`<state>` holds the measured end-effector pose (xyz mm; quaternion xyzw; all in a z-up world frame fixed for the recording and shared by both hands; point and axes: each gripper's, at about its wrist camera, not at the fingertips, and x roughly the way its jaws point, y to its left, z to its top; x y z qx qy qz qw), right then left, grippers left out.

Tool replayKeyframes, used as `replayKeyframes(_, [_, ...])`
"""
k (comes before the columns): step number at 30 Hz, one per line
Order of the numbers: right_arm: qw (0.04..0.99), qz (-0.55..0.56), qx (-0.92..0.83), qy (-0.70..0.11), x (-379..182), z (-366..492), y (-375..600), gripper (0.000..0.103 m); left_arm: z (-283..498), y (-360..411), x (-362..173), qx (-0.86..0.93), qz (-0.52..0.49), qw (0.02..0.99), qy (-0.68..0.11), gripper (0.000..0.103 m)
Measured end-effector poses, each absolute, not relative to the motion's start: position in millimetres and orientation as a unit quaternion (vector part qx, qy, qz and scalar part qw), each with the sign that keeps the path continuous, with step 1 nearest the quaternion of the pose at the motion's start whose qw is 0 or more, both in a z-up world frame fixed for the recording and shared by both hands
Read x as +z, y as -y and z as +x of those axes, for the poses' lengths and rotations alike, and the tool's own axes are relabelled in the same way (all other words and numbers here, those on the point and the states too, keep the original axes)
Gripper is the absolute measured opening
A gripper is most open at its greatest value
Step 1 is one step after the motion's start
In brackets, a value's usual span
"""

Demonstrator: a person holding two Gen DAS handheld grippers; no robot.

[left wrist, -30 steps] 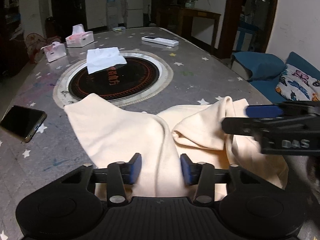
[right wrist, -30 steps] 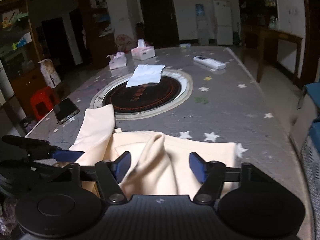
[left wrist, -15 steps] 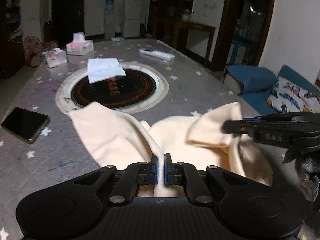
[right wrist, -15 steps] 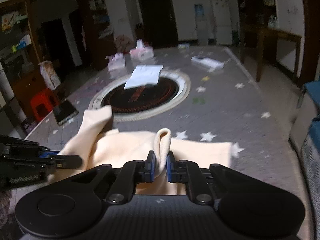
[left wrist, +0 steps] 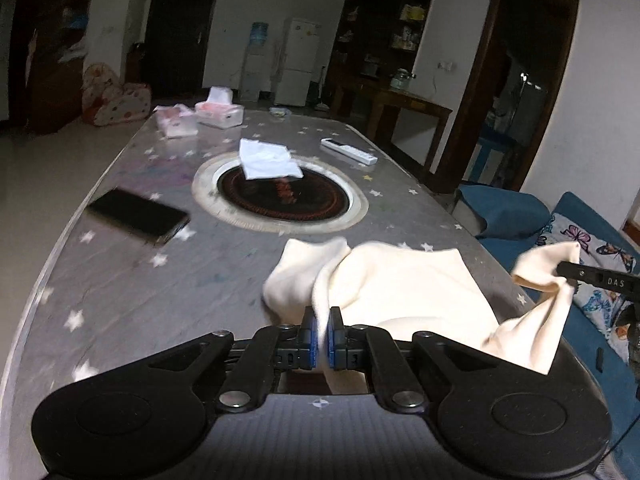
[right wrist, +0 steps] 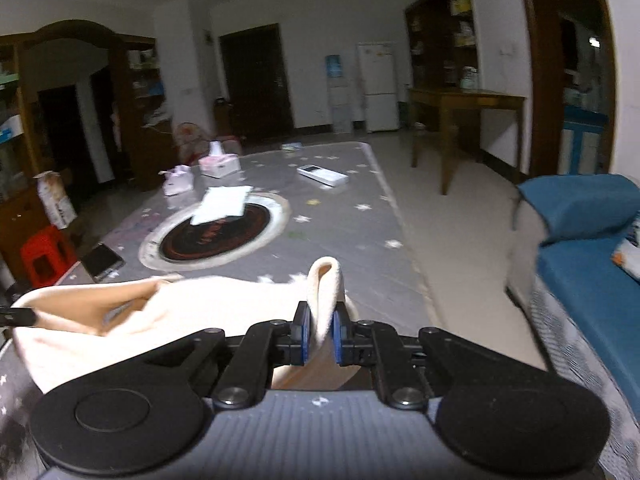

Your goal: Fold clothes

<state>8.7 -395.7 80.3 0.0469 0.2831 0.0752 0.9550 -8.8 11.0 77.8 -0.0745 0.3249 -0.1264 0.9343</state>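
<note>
A cream garment [left wrist: 404, 284] hangs between my two grippers above the near end of the grey star-patterned table [left wrist: 120, 280]. My left gripper [left wrist: 322, 334] is shut on one edge of it, with a fold of cloth pinched between the blue pads. My right gripper [right wrist: 320, 330] is shut on another edge, and a loop of the cream garment [right wrist: 200, 304] stands up above its pads. In the left wrist view the right gripper [left wrist: 568, 272] shows at the far right, holding a corner off the table's side. The far part of the cloth still lies on the table.
A black phone [left wrist: 138, 216] lies at the table's left. A round black hotplate [left wrist: 280, 196] with a white cloth [left wrist: 266, 158] on it sits mid-table. Tissue boxes [left wrist: 220, 112] and a white remote [left wrist: 348, 151] lie farther back. A blue sofa [right wrist: 592, 240] stands on the right.
Both grippers went from open to shut on the cream garment, then lifted and drew it back toward the near table edge, spreading apart. The cloth has left the hotplate's rim.
</note>
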Motion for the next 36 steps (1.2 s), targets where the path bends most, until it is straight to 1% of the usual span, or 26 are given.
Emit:
replayKeyframes(4, [0.952, 0.055, 0.045, -0.296, 77, -17, 413, 0.01, -42, -20, 75, -0.144, -0.075, 0.926, -0.341, 0.006])
replayKeyframes(7, [0.946, 0.059, 0.02, -0.319, 67, -28, 423, 0.01, -55, -23, 64, -0.152, -0.069, 0.914, -0.371, 0.006])
replayKeyframes(9, [0.939, 0.06, 0.002, -0.338, 57, -30, 428, 0.016, -61, -25, 55, -0.149, -0.061, 0.907, -0.39, 0.008])
replayKeyframes(12, [0.933, 0.054, -0.015, -0.356, 48, -33, 433, 0.021, -65, -31, 46, -0.135, -0.051, 0.901, -0.41, 0.013])
replayKeyframes(14, [0.934, 0.043, -0.022, -0.354, 49, -37, 434, 0.021, -68, -36, 48, -0.125, -0.047, 0.903, -0.408, 0.018])
replayKeyframes(16, [0.937, 0.035, -0.021, -0.346, 54, -36, 435, 0.022, -69, -40, 54, -0.122, -0.045, 0.91, -0.394, 0.036])
replayKeyframes(17, [0.939, 0.031, -0.019, -0.343, 57, -35, 434, 0.024, -68, -40, 58, -0.121, -0.041, 0.914, -0.385, 0.04])
replayKeyframes(18, [0.94, 0.027, -0.014, -0.339, 59, -33, 432, 0.028, -66, -38, 61, -0.119, -0.037, 0.918, -0.376, 0.04])
replayKeyframes(21, [0.943, 0.021, 0.008, -0.333, 62, -20, 420, 0.034, -49, -30, 66, -0.117, -0.034, 0.926, -0.357, 0.04])
replayKeyframes(24, [0.942, 0.019, 0.041, -0.331, 62, -2, 402, 0.037, -23, -15, 65, -0.124, -0.033, 0.927, -0.353, 0.04])
replayKeyframes(27, [0.94, 0.017, 0.074, -0.332, 60, 15, 381, 0.042, 5, 6, 60, -0.128, -0.023, 0.927, -0.352, 0.044])
replayKeyframes(29, [0.938, 0.016, 0.096, -0.332, 57, 27, 368, 0.043, 23, 18, 55, -0.124, -0.012, 0.928, -0.351, 0.049])
replayKeyframes(31, [0.935, 0.013, 0.112, -0.335, 55, 37, 357, 0.043, 41, 28, 49, -0.118, -0.003, 0.927, -0.355, 0.051])
replayKeyframes(36, [0.929, 0.005, 0.144, -0.342, 47, 56, 337, 0.044, 74, 35, 23, -0.088, 0.017, 0.921, -0.38, 0.051])
